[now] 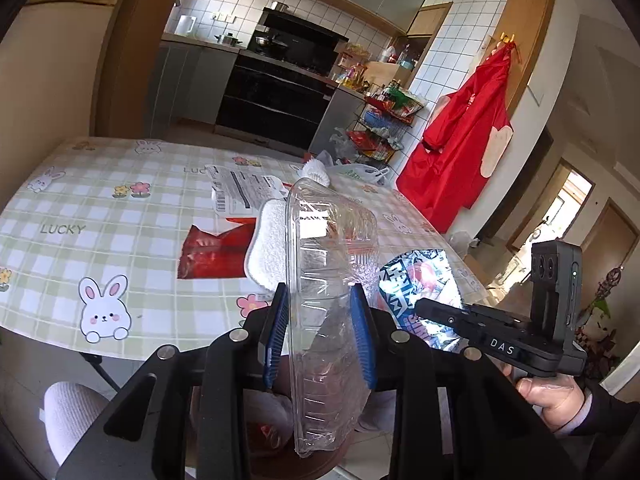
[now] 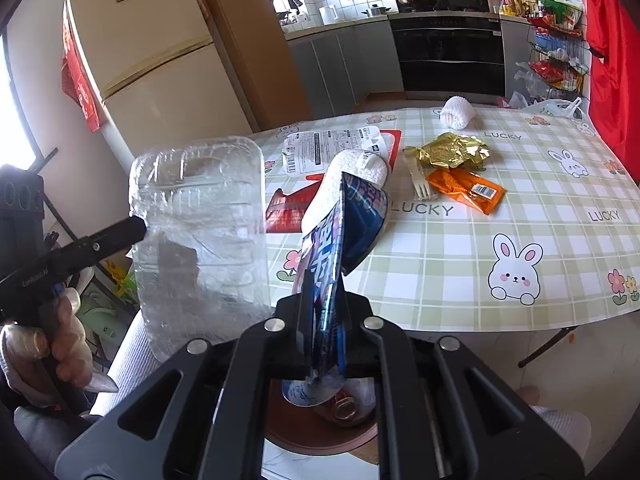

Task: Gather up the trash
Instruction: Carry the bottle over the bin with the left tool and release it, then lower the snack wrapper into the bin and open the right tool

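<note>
We have the left gripper [image 1: 322, 336] clamped on a clear plastic clamshell container [image 1: 332, 280], blue pads [image 1: 362, 332] pressing both sides, container standing upright between them. Same container shows at 9 o'clock in the right wrist view [image 2: 200, 224], held off the table edge.

Right gripper [image 2: 324, 332] is closed narrow on a blue-and-white snack wrapper [image 2: 340, 240]; wrapper stands on edge, top flopping toward 1 o'clock. In the left view that wrapper [image 1: 416, 280] sits at 3 o'clock of the clamshell.

Below the right gripper, a brown bin [image 2: 320, 428] holds what looks like a crushed can plus a wrapper, partly hidden by the fingers, so not certain.

Still on the checked bunny tablecloth [image 2: 460, 272]:
- white foam sleeve [image 2: 352, 176] at 12 o'clock of the wrapper, lying on a red packet [image 2: 288, 208]
- printed white pack [image 2: 332, 148] behind it
- white plastic fork [image 2: 416, 180], gold foil wrapper [image 2: 452, 150], orange wrapper [image 2: 466, 190] around 1 o'clock
- white foam net [image 2: 456, 112] near the far edge
</note>
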Demonstrator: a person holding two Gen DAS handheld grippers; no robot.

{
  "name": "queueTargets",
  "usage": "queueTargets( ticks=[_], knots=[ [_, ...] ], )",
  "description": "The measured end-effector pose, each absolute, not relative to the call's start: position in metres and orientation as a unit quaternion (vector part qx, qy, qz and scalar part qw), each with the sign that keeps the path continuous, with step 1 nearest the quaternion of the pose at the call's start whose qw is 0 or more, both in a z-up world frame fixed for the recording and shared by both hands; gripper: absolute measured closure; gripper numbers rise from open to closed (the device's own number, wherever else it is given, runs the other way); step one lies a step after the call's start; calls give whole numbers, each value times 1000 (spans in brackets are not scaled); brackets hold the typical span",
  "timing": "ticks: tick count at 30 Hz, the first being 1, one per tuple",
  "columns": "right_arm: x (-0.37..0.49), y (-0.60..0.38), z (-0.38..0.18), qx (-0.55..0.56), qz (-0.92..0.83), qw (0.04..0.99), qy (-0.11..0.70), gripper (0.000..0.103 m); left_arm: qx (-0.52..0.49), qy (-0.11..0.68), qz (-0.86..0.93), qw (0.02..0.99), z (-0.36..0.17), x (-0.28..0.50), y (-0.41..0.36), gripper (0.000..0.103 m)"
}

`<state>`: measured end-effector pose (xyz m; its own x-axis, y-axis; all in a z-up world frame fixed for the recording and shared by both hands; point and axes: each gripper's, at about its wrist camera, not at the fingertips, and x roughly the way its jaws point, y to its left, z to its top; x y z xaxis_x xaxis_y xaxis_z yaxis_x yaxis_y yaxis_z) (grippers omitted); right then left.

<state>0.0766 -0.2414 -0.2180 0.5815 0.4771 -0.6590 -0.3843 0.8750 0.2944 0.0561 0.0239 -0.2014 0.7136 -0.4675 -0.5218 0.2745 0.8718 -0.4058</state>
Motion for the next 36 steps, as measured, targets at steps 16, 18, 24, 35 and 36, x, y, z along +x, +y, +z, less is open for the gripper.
queueTargets(
  ticks=[16,18,24,35,36],
  knots=[
    [74,-239,-216,53,248,888,384,91,-177,310,-109,928,-206,58,59,16],
    [74,-238,-216,51,249,887,385,91,-174,301,-97,932,-201,55,63,12],
    [74,-228,-217,44,269,880,390,91,-181,288,-64,938,-195,50,75,9],
    [73,-220,-217,40,281,876,390,50,-183,298,-63,935,-200,52,72,9],
    [73,-222,-217,43,278,877,390,42,-183,299,-61,935,-200,52,72,9]
  ],
)
